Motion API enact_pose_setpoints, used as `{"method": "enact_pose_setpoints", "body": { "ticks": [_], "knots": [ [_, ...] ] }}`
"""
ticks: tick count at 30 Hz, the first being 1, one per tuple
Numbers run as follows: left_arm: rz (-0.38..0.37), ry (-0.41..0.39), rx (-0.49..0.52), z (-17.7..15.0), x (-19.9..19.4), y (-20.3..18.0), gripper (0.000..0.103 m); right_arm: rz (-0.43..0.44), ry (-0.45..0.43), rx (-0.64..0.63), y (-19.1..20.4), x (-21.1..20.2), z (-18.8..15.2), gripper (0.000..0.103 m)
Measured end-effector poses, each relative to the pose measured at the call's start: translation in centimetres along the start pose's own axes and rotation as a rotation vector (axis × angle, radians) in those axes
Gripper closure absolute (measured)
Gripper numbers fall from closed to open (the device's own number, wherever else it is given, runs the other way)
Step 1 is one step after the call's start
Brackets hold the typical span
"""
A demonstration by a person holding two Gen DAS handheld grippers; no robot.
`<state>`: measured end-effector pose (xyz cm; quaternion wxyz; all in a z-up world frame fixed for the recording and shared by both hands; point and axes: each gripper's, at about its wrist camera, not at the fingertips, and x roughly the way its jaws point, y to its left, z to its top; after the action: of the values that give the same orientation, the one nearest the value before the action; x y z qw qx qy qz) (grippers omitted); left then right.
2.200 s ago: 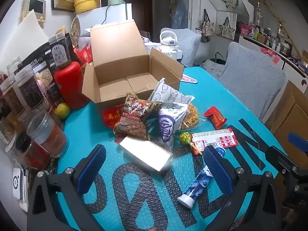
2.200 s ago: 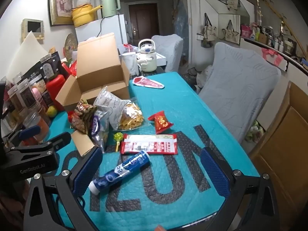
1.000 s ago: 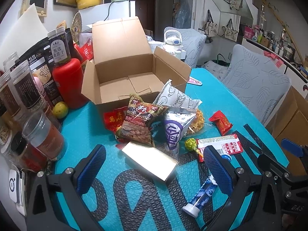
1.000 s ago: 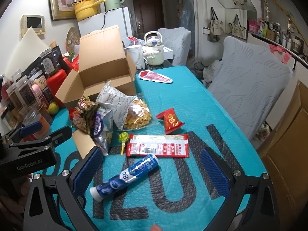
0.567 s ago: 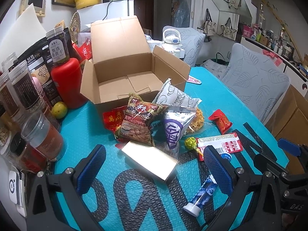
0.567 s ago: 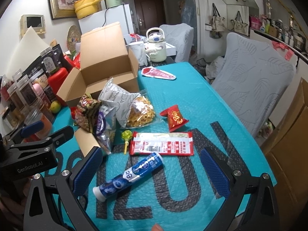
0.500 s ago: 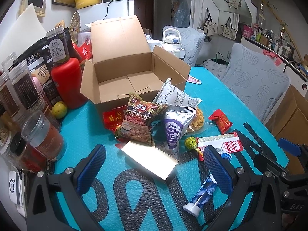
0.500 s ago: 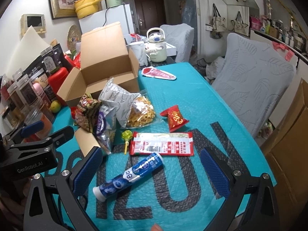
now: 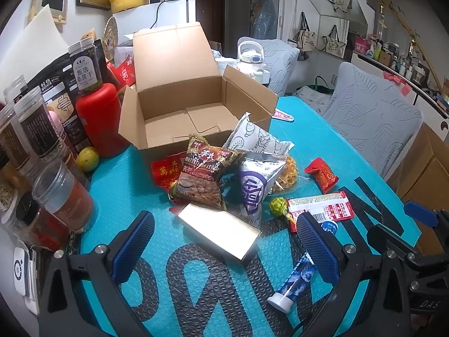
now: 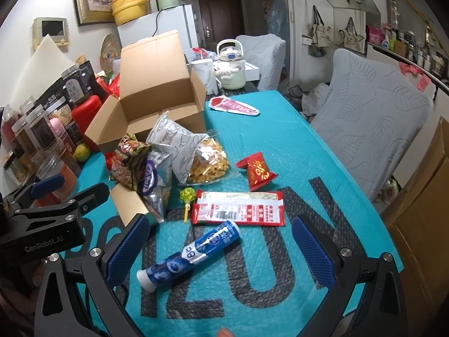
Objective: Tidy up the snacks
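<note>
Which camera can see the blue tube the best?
The right wrist view. There the blue tube lies whole on the teal mat, white cap to far end, between the open right gripper's fingers. In the left wrist view the left gripper's finger covers the middle of the tube.

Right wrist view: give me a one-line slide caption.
Open right gripper hovers over a blue tube on the teal mat, snacks piled beside an empty cardboard box.

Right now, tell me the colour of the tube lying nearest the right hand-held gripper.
The tube is blue with a white cap; the right wrist view shows it best.
</note>
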<state>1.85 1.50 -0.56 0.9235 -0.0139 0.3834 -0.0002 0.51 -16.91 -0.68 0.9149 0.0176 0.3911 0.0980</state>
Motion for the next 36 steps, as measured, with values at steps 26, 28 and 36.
{"method": "enact_pose_setpoints", "body": {
  "ticks": [26, 28, 36],
  "knots": [
    [0.024, 0.028, -0.035, -3.4, -0.6, 2.7, 0.0, 0.06, 0.065, -0.03, 2.2, 1.5, -3.2, 0.005],
    [0.03, 0.037, -0.042, -4.0, -0.5, 3.2, 0.0, 0.067, 0.09, -0.023, 2.4, 2.3, -3.7, 0.006],
    [0.03, 0.071, -0.078, -5.4, 0.6, 4.5, 0.0, 0.093, 0.187, 0.013, 2.5, 5.8, -4.7, 0.024]
  ]
}}
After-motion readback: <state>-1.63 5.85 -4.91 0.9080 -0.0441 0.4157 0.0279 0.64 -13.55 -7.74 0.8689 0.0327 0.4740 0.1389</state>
